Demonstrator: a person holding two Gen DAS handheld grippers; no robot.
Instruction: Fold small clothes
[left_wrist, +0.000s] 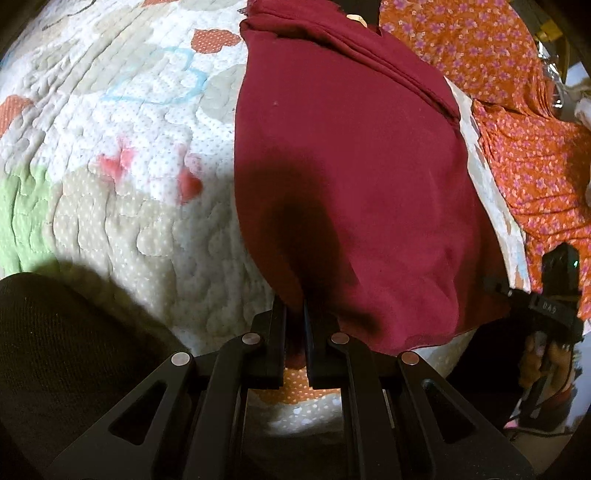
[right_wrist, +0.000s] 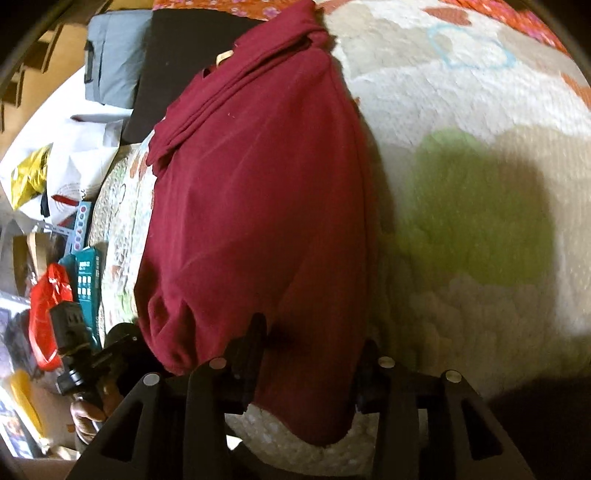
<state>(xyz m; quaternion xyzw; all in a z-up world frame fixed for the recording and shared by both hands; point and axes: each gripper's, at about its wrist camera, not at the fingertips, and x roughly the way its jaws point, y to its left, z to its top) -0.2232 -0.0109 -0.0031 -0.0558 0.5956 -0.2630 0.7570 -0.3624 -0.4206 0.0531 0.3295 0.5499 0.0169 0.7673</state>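
A maroon garment lies lengthwise on a quilted patchwork bedspread. My left gripper is shut on the garment's near hem, with a fold of cloth pinched between its black fingers. In the right wrist view the same maroon garment drapes over the space between my right gripper's fingers, which stand wide apart; the cloth hides the fingertips. The other gripper and the hand holding it show at the right edge of the left view and the lower left of the right view.
An orange floral cloth lies right of the garment. Off the bed's left side are a grey folded cloth, a black pad, white bags, teal boxes and a red bag. My dark-clad leg is near left.
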